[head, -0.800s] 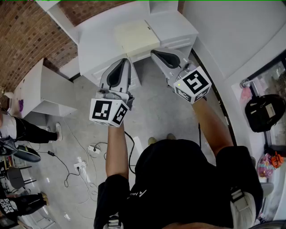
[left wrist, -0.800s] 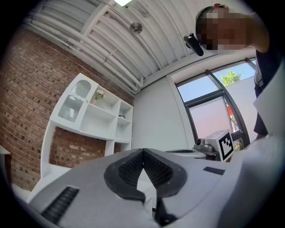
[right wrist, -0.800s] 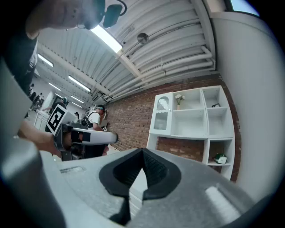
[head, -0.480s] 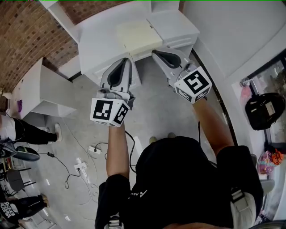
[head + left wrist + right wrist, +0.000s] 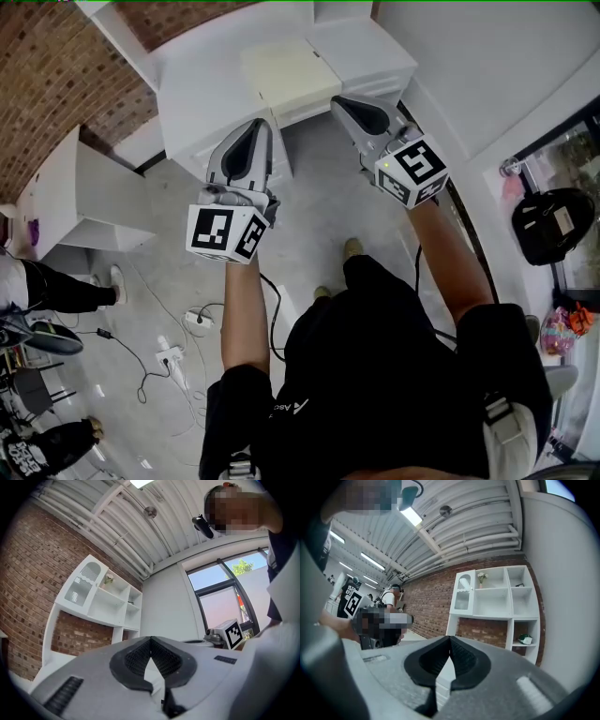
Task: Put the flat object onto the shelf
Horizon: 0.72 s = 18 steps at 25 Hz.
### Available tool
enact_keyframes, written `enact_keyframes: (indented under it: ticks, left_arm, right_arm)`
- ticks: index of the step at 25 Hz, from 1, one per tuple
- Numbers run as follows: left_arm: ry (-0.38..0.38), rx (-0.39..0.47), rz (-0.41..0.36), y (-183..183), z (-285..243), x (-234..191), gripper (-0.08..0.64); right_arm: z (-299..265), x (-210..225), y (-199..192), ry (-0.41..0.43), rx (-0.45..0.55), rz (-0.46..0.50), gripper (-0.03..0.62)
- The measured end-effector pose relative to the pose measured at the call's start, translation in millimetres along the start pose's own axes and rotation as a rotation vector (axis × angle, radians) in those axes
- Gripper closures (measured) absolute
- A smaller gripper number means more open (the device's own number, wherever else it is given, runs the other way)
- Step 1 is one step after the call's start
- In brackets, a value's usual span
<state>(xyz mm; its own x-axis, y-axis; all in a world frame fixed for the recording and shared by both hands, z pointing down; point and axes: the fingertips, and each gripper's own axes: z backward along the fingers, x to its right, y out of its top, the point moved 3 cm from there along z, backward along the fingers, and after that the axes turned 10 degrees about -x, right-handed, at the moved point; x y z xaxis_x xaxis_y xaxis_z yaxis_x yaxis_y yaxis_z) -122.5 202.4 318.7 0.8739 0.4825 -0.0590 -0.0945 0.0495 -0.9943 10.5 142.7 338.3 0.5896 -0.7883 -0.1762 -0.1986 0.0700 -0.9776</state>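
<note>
Flat object point(image 5: 291, 75) lying on shelf point(image 5: 202, 89); shelf cut off above | left tool point(image 5: 257, 131) together; right tool point(image 5: 342, 101) together

A red brick wall point(image 5: 56, 84) backs a white shelf unit point(image 5: 497, 597), and a power strip point(image 5: 197, 319) lies on the pale grey floor point(image 5: 319, 234). Daylight fills a tall window point(image 5: 220, 606), and strip lights point(image 5: 412, 515) run along the ribbed white ceiling point(image 5: 117, 522).
</note>
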Motion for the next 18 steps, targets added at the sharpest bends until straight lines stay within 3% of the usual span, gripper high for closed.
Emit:
enact_keyframes:
  ticks: [10,18]
  left_arm:
    - [0.023,-0.013,-0.023,-24,-67,-42,0.561]
    - [0.067,-0.045,-0.006,-57,-141,-76,0.561]
  right_arm:
    - [-57,78,-48,-0.070,-0.044,-0.117,0.589]
    - [-100,156,-108,-0.092,-0.112,-0.248,0.568]
